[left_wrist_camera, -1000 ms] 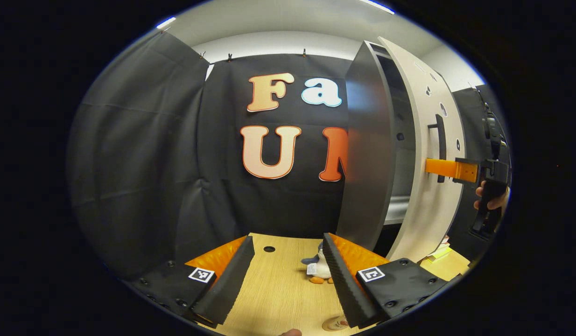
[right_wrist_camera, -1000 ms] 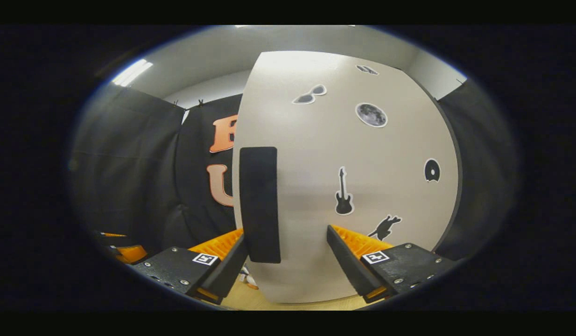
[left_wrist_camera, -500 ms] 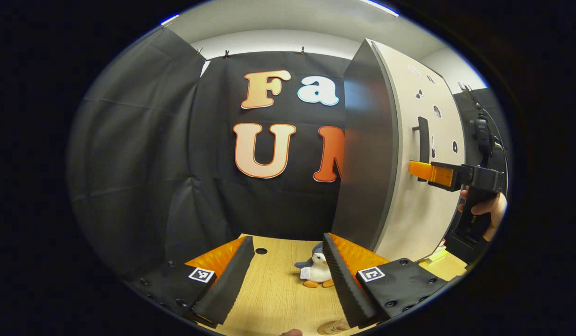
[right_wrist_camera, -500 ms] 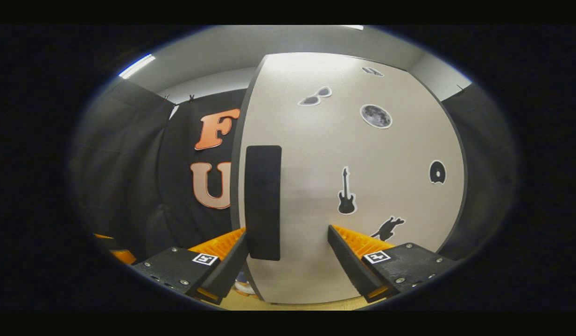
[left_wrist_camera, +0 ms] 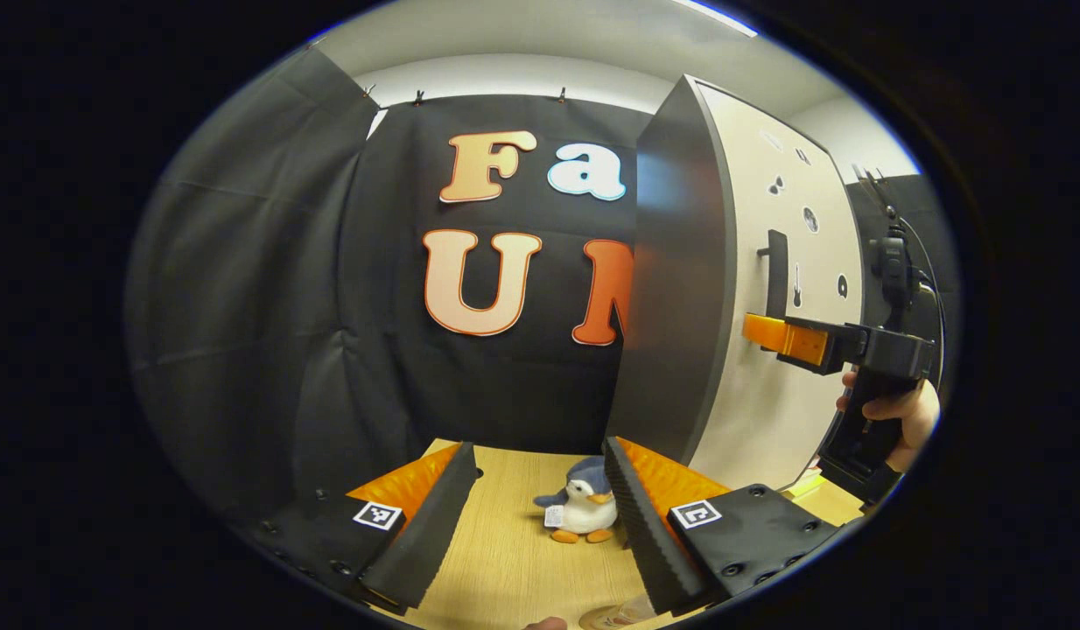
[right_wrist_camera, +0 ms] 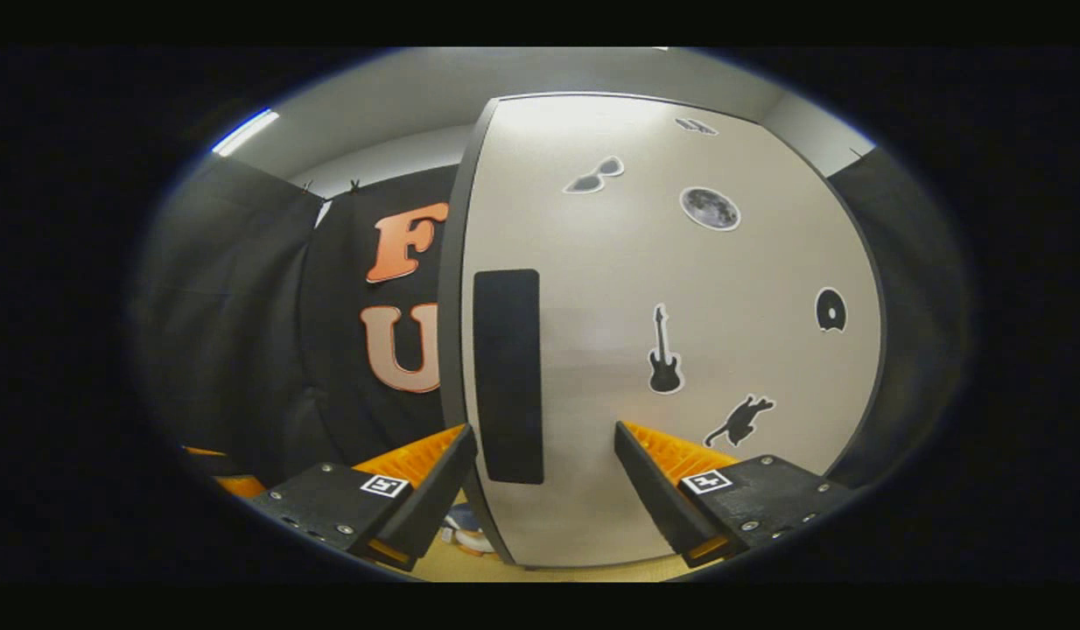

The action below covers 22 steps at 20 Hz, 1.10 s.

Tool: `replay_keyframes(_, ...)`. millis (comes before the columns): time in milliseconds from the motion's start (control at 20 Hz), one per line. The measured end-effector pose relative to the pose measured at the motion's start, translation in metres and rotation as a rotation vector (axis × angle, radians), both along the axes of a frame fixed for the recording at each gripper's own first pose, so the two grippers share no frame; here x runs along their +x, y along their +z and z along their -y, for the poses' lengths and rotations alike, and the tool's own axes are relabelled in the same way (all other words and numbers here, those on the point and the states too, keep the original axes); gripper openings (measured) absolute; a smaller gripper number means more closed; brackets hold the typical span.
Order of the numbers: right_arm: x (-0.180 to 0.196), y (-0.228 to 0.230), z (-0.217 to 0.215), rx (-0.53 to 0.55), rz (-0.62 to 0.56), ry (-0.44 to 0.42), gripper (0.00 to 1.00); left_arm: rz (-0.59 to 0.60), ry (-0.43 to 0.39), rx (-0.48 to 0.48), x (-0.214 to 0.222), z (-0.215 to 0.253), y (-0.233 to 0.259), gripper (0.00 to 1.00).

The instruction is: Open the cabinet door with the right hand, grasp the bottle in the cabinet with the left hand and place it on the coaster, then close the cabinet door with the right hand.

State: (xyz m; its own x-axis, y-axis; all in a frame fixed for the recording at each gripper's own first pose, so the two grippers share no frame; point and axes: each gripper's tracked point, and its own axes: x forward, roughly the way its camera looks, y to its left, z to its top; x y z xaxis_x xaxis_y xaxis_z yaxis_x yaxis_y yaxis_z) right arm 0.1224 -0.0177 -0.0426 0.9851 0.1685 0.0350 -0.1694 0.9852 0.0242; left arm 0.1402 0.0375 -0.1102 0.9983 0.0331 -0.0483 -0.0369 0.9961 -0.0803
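Cabinet door [right_wrist_camera: 671,350] now swung shut, its handle [right_wrist_camera: 507,376] between the released right tool's [right_wrist_camera: 540,490] fingers.

Bright ceiling strip lights [right_wrist_camera: 245,131], soft glare on cabinet door [right_wrist_camera: 645,289], heavy fisheye warp at edges.

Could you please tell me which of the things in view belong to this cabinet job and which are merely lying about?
Belong to the job:
cabinet door
door handle
right gripper
left gripper
coaster, at the table's near edge

Lying about:
penguin plush toy on the table
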Motion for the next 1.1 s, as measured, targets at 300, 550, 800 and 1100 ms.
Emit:
replay_keyframes(300,-0.068,0.012,0.017,-0.014,0.0,0.007,0.97,0.006,0.013,0.011,-0.032,0.028,0.022,0.94)
replay_keyframes(550,-0.132,0.018,0.064,0.006,-0.019,-0.047,0.98,0.064,0.006,0.023,-0.066,0.068,0.059,0.96)
replay_keyframes(800,-0.19,0.021,0.099,-0.005,-0.056,-0.084,0.97,0.069,0.002,0.04,-0.093,0.103,0.078,0.96)
replay_keyframes(1100,-0.235,0.032,0.118,0.013,-0.054,-0.087,0.98,0.099,0.006,0.062,-0.118,0.123,0.098,0.95)
